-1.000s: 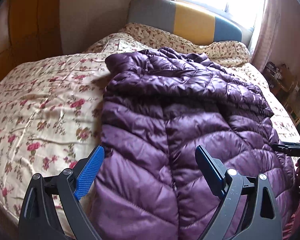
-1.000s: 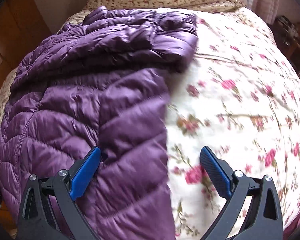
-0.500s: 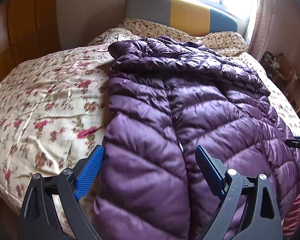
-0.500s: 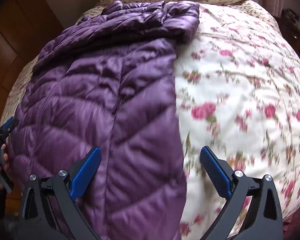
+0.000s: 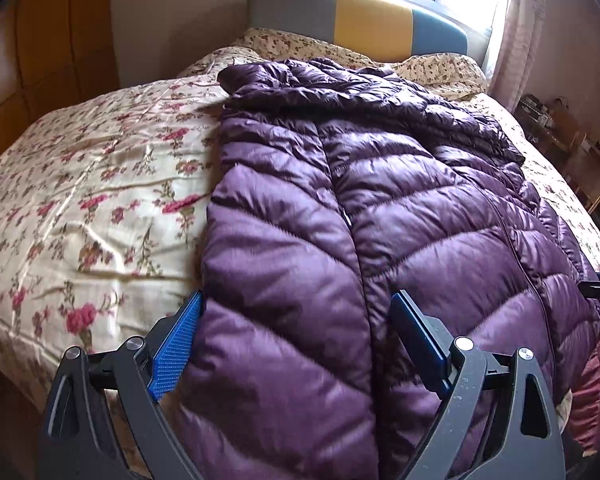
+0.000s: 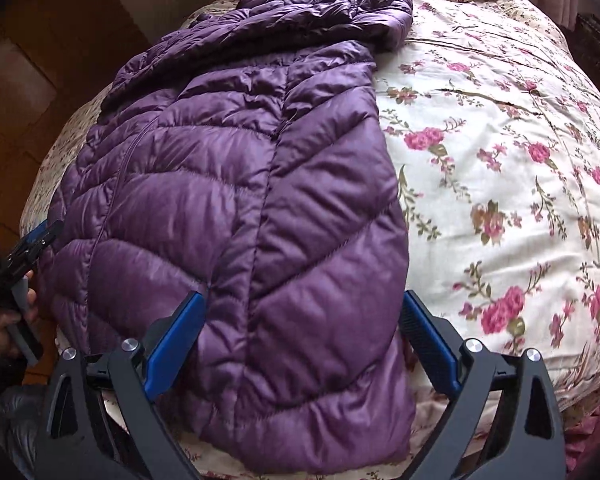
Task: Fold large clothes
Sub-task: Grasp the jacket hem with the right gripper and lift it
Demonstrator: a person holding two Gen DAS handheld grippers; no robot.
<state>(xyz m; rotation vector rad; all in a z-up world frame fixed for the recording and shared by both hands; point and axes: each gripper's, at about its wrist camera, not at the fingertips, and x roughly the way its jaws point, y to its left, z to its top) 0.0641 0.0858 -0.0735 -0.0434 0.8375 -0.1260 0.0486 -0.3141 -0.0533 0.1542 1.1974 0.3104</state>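
A large purple quilted down jacket (image 5: 380, 208) lies lengthwise on the bed, hood end toward the headboard. It also shows in the right wrist view (image 6: 240, 208), hem near the bed's foot. My left gripper (image 5: 296, 340) is open and empty, hovering over the jacket's lower left part. My right gripper (image 6: 304, 340) is open and empty, over the jacket's lower right part near its hem. The left gripper also shows at the left edge of the right wrist view (image 6: 32, 240), beside the jacket's side.
The bed has a cream floral quilt (image 5: 88, 200), bare on the left of the jacket and on its right (image 6: 500, 160). A grey, yellow and blue headboard (image 5: 364, 20) stands under a bright window. Wooden panels (image 5: 40, 60) line the left. Cluttered furniture (image 5: 560, 136) stands at the right.
Both grippers have pulled back toward the foot of the bed and risen, so more of the jacket and its hem shows. The jaws stayed open. The jacket has not moved.
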